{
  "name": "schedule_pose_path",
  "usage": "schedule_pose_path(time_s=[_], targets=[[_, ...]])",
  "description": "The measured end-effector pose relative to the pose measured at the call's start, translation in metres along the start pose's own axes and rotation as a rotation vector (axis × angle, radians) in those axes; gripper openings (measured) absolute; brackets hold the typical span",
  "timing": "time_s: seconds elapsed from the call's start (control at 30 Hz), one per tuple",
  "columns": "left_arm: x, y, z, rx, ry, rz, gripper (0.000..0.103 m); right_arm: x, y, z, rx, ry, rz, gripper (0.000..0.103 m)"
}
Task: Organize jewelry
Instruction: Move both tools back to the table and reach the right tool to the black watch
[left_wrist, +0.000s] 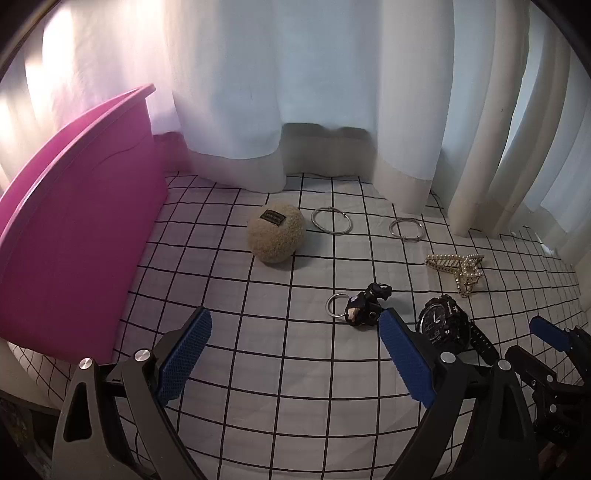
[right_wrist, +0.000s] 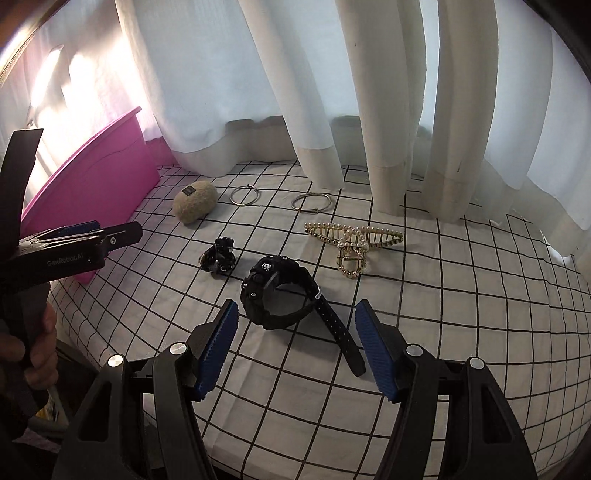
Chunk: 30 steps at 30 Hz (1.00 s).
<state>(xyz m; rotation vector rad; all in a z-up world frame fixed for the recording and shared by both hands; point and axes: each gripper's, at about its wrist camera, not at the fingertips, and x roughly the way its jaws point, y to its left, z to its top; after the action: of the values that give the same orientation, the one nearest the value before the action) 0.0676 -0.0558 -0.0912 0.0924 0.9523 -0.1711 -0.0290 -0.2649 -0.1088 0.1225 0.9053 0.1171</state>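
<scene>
On the checked cloth lie a black watch (right_wrist: 279, 295) (left_wrist: 445, 325), a black keychain charm with a ring (left_wrist: 360, 306) (right_wrist: 221, 256), a gold pearl hair claw (right_wrist: 352, 242) (left_wrist: 458, 267), two silver hoops (left_wrist: 331, 220) (left_wrist: 406, 229) and a tan fuzzy pouch (left_wrist: 277, 238) (right_wrist: 195, 201). My right gripper (right_wrist: 295, 349) is open, its fingers just short of the watch on either side. My left gripper (left_wrist: 293, 352) is open and empty, the charm beyond its right finger. It also shows in the right wrist view (right_wrist: 110, 236).
A pink plastic bin (left_wrist: 74, 229) (right_wrist: 92, 184) stands at the left on the cloth. White curtains (left_wrist: 295, 92) hang along the back and right edges of the surface.
</scene>
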Motion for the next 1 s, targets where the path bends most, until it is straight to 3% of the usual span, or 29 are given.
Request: schedule_pose_path(time_s=[0.2, 0.57, 0.67, 1.0], targets=[[0.038, -0.001, -0.002, 0.017, 0.027, -0.017, 0.091, 0.035, 0.009, -0.005, 0.015, 0.023, 0.021, 0.063], [0.065, 0.003, -0.006, 0.05, 0.009, -0.056, 0.091, 0.068, 0.029, -0.013, -0.027, 0.006, -0.099, 0.063], [0.069, 0.001, -0.009, 0.048, 0.005, -0.073, 0.091, 0.073, 0.034, -0.016, -0.038, -0.005, -0.161, 0.071], [0.08, -0.002, -0.011, 0.044, -0.013, -0.105, 0.091, 0.087, 0.041, -0.006, -0.07, -0.014, -0.239, 0.075]])
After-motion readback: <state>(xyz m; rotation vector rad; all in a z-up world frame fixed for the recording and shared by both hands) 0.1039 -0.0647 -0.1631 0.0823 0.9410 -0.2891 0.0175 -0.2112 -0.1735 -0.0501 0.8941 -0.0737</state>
